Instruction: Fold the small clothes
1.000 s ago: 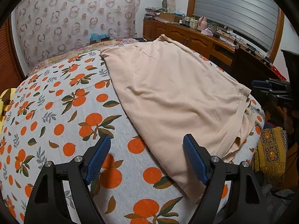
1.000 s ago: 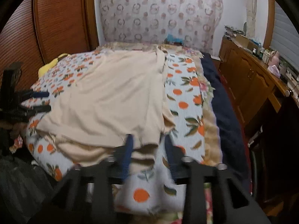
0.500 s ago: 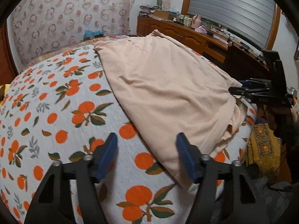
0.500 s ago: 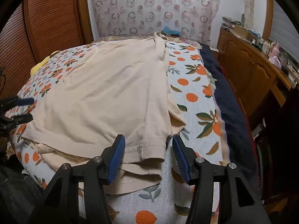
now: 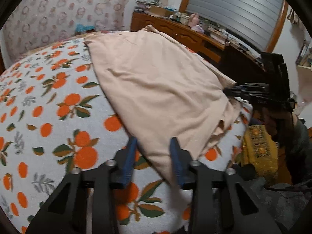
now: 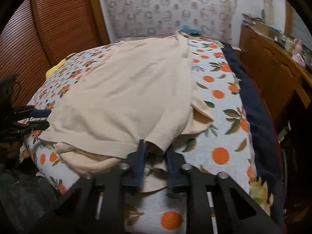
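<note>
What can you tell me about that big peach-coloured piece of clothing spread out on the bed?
The peach garment is a soft, thin knit top with a stitched sleeve hem. It lies spread over the orange-print bedspread, mildly wrinkled, with its near edge bunched in layers at the bed's edge. The left tool straddles one near corner, while the right tool has just been closing on the sleeve hem at the other.

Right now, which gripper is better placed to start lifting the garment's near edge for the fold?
Right. The right gripper has closed onto the beige garment hem; the left gripper straddles its corner, jaws still apart.
</note>
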Action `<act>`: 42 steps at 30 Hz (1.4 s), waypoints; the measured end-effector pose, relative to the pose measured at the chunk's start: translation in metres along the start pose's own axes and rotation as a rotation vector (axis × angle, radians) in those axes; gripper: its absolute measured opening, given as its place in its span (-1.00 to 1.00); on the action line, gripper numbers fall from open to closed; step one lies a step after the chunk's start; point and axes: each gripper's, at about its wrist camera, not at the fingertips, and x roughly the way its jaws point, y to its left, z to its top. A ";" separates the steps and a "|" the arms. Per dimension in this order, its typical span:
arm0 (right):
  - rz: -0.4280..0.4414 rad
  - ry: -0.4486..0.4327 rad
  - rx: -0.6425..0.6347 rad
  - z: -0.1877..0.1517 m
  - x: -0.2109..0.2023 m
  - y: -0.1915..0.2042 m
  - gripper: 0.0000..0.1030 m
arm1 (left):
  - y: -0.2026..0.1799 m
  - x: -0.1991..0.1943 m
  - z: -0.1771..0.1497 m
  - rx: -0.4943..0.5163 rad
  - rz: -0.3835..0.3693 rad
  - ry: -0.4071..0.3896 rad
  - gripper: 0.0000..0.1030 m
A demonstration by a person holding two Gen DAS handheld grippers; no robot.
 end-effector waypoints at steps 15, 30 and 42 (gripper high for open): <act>0.022 -0.272 -0.030 0.067 -0.033 -0.014 -0.87 | 0.022 -0.032 0.081 -0.014 0.009 -0.185 -0.85; 0.011 -0.308 -0.101 0.166 0.030 -0.037 -0.87 | 0.088 -0.005 0.185 -0.053 0.102 -0.249 -0.85; 0.013 -0.165 -0.070 0.247 0.130 -0.068 -0.87 | 0.153 0.060 0.227 -0.156 0.156 -0.156 -0.85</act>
